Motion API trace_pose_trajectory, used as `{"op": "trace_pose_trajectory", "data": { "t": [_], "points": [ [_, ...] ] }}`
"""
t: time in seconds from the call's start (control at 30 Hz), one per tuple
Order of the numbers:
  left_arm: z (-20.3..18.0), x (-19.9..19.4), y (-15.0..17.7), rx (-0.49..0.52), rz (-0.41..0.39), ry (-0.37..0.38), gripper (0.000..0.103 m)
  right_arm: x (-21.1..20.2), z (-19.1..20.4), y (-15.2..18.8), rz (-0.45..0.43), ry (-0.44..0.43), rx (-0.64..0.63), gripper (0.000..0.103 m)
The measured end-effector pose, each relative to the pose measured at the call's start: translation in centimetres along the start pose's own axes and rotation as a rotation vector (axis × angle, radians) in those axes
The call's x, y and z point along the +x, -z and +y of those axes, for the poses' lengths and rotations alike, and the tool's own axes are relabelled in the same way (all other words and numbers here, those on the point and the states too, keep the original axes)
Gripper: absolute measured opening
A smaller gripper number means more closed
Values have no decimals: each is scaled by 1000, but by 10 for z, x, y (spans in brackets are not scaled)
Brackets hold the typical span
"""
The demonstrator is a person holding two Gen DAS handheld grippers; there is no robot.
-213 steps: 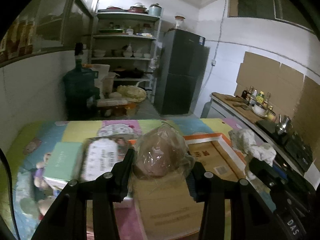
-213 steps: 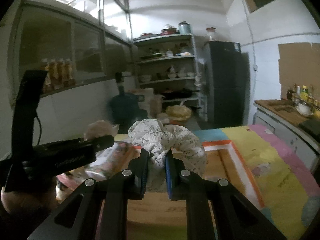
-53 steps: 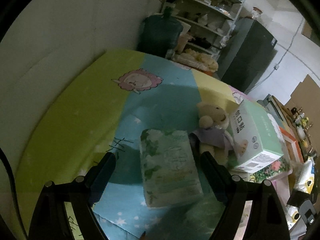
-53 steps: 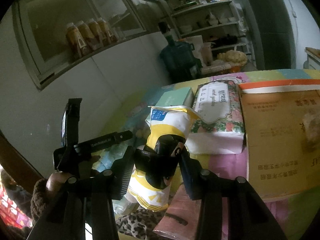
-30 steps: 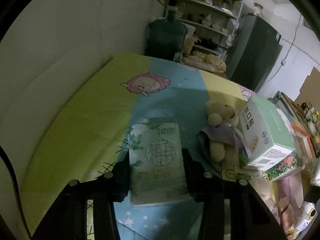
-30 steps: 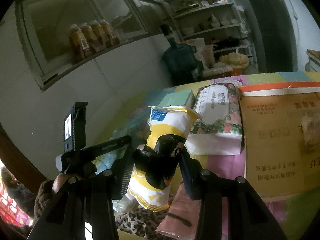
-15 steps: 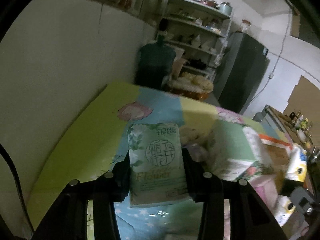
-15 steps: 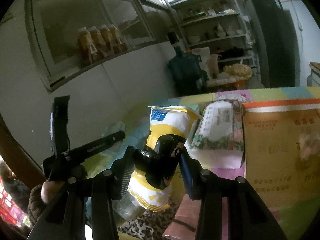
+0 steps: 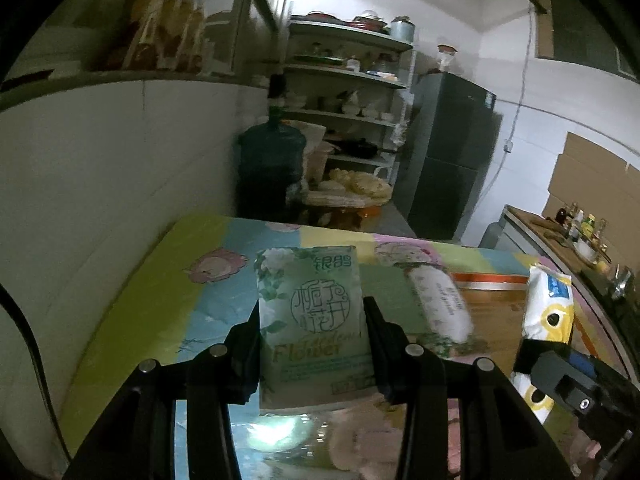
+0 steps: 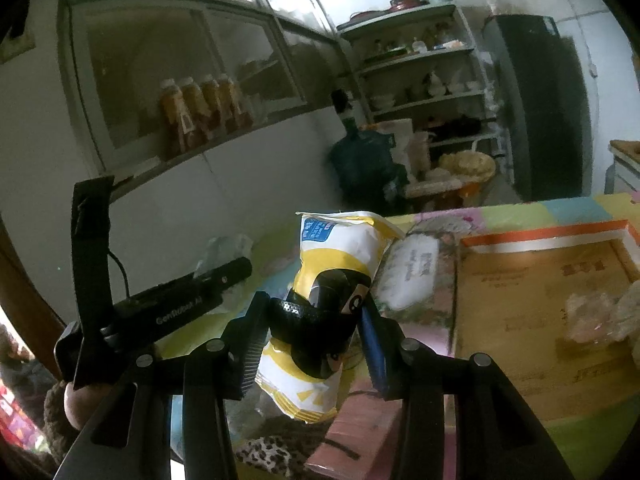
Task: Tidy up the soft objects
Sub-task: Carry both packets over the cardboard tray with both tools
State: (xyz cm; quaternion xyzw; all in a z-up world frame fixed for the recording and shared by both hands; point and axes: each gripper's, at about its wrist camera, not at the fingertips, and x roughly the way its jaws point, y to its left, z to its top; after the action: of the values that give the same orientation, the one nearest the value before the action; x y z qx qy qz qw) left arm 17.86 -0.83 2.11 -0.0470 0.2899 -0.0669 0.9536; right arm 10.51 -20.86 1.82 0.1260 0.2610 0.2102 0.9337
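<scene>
We have the left gripper [image 9: 312, 320] clamped on a green tissue pack [image 9: 310, 320] and the right gripper [image 10: 316, 324] on a yellow-white pouch [image 10: 332, 280], cardboard box [image 10: 544, 308] at 2 o'clock; squashy packs may slip out.

green pack [image 9: 312, 320]: "Flower" | left tool [image 10: 180, 312]: "GenRobot AI"

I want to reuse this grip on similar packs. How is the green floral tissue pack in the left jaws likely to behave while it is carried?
The green tissue pack stands upright between the left gripper jaws without drooping, so it is probably fairly firm and light. Its glossy wrapper may be slippery. The sides look barely dented, so it could slide under a jolt.
</scene>
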Motion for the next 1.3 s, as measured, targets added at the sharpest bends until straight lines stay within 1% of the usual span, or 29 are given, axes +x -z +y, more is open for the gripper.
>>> {"op": "trace_pose_trajectory", "data": {
  "t": [0.3,0.7,0.9,1.3],
  "points": [
    [-31,-2,-2,45,-14,30,44,-22,-17,-5,-43,27,11,45],
    [-71,-4,-5,81,-27,91,44,-47,-41,-7,-86,72,32,45],
    [-88,1,-3,79,-18,120,44,-59,-57,-7,-105,97,55,45],
    [-127,12,3,117,10,163,44,-79,-90,-2,-133,140,108,45]
  ]
}}
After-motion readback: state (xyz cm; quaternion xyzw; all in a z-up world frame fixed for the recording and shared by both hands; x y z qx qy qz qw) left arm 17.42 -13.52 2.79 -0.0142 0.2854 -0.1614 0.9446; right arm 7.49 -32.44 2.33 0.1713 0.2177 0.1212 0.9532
